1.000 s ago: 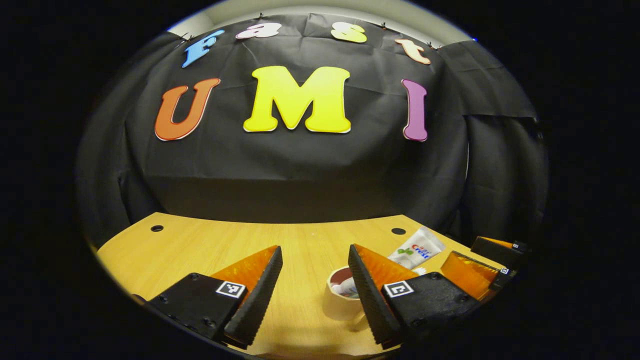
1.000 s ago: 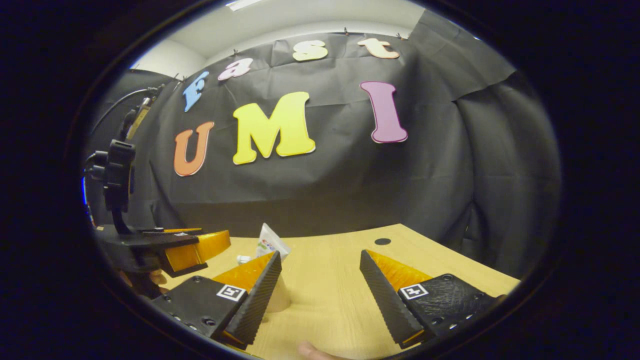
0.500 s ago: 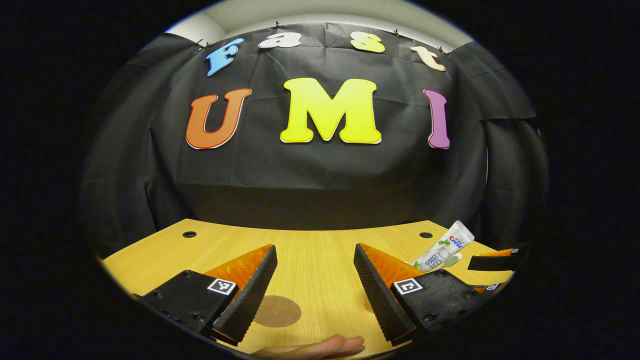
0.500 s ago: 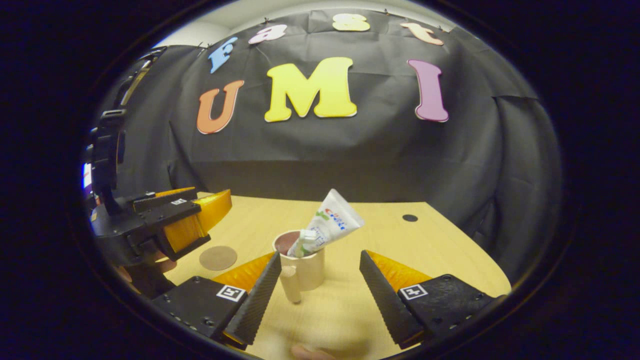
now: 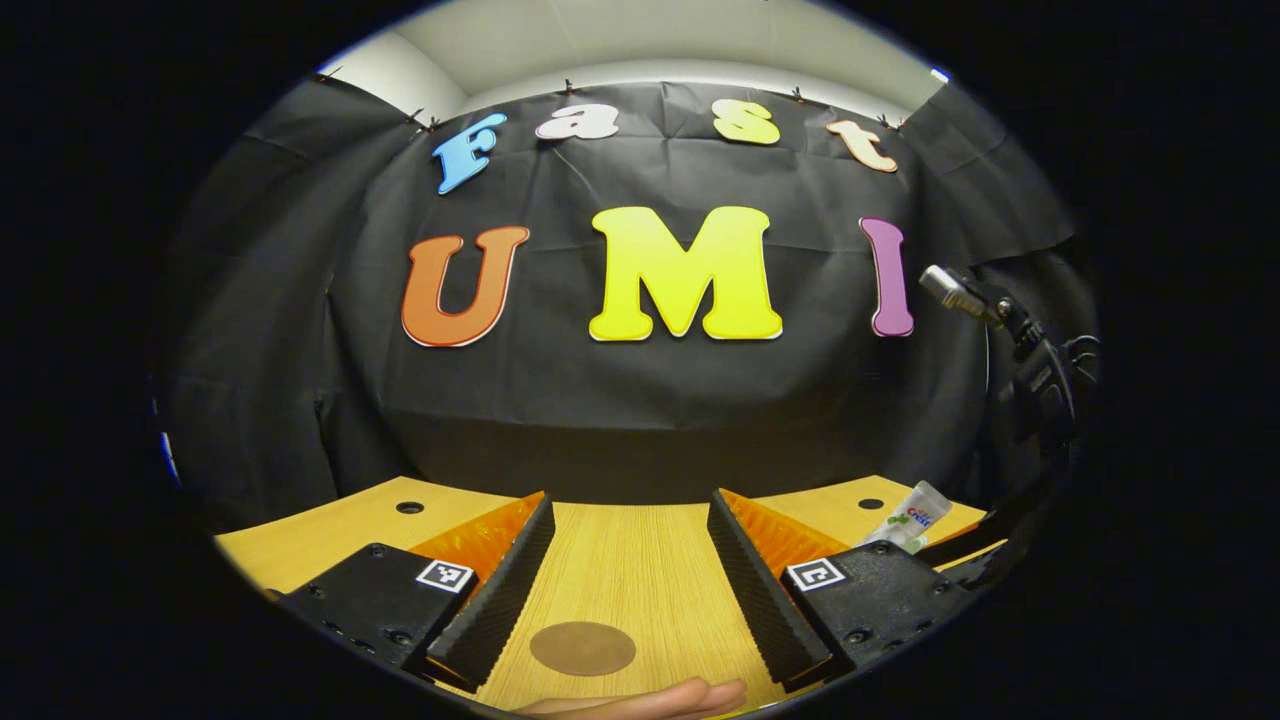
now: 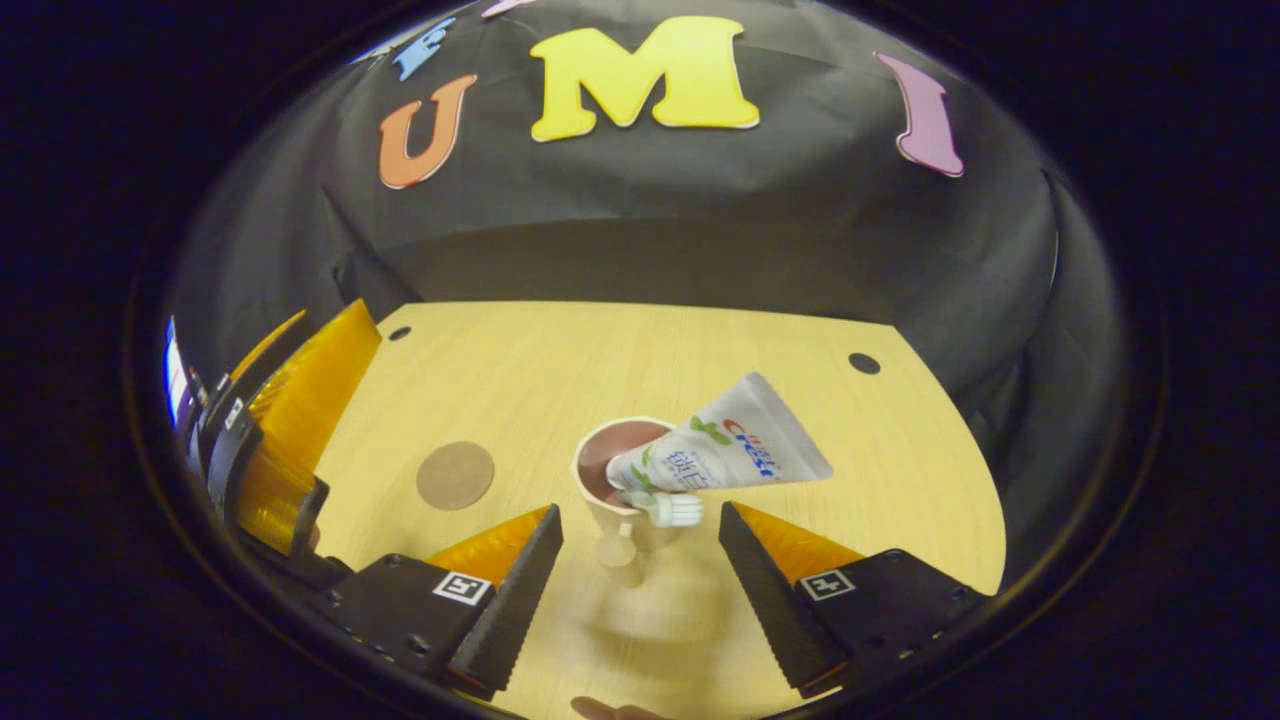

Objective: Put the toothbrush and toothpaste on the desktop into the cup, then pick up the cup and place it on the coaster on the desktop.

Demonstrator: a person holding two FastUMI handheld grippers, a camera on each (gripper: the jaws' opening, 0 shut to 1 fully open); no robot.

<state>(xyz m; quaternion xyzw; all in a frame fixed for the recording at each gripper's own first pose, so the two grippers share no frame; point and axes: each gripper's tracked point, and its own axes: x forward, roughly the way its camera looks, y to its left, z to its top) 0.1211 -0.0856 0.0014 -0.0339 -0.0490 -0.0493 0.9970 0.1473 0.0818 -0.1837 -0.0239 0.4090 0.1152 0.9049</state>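
Cup (image 6: pixel 625 480) holds toothpaste (image 6: pixel 730 450), toothbrush (image 6: pixel 672 508) | coaster (image 5: pixel 583 648) bare

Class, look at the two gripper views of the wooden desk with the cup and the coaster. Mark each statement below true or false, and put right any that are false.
1. The toothpaste tube stands in the cup with its flat end leaning out over the rim. True.
2. The cup sits on the coaster. False: the coaster lies bare on the desk, apart from the cup.
3. The right gripper is open, with the cup's handle ahead between its fingers. True.
4. The right gripper is shut on the cup's handle. False: neither finger touches it.
5. The toothbrush lies flat on the desk. False: its head pokes out at the cup's rim, beside the tube.
6. The left gripper is open with the coaster ahead. True.
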